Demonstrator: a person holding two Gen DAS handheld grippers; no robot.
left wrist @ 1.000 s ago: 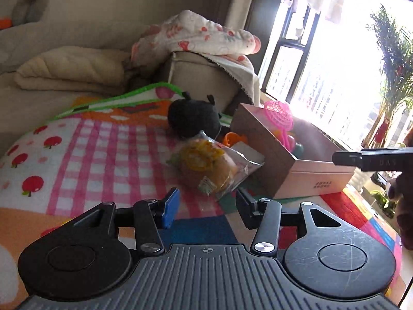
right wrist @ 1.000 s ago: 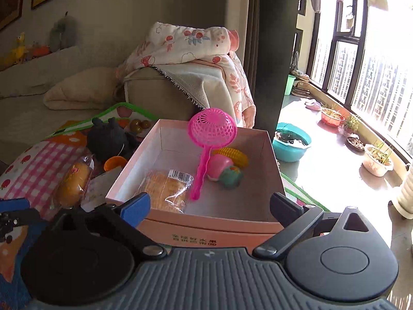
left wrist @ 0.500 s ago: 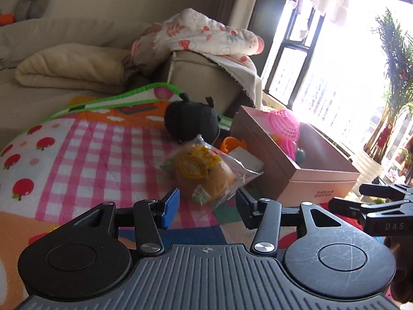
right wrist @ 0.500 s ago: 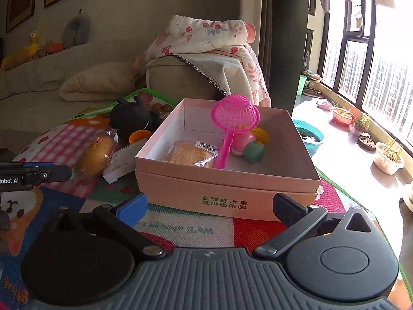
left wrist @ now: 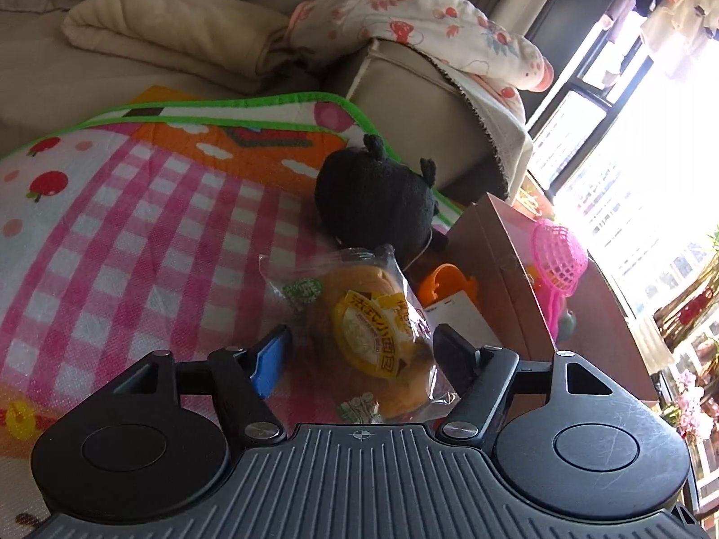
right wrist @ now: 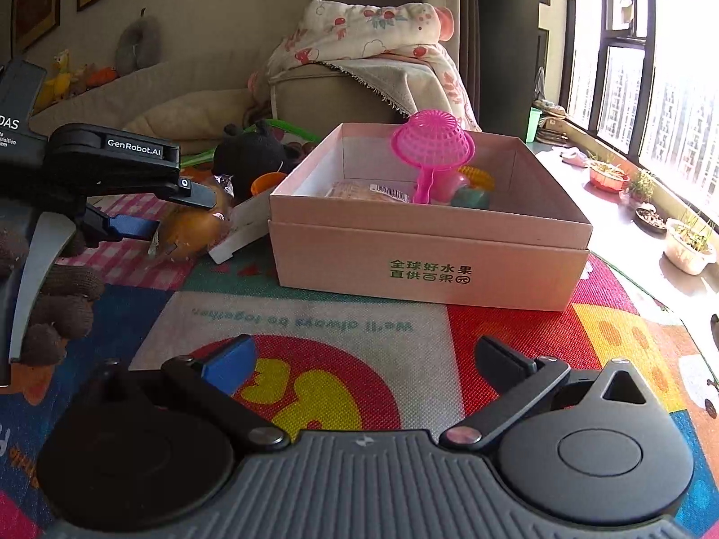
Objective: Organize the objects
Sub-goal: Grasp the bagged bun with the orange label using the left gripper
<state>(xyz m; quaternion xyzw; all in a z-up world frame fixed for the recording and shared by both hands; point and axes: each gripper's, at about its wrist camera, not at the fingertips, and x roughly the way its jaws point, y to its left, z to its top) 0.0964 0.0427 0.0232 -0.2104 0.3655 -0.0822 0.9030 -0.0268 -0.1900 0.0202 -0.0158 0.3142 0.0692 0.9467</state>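
Note:
A wrapped bun in a clear packet lies on the play mat, between the open fingers of my left gripper; they do not press it. From the right wrist view the left gripper straddles the bun. A pink cardboard box holds a pink strainer, a wrapped pastry and small toys. My right gripper is open and empty, low over the mat in front of the box.
A black plush toy sits behind the bun, with an orange cup and a white card beside the box. A sofa with blankets stands behind. Plant pots line the window sill at right.
My left gripper has moved forward and down so its open fingers now flank the bun. My right gripper has pulled back and down from the box, toward the mat.

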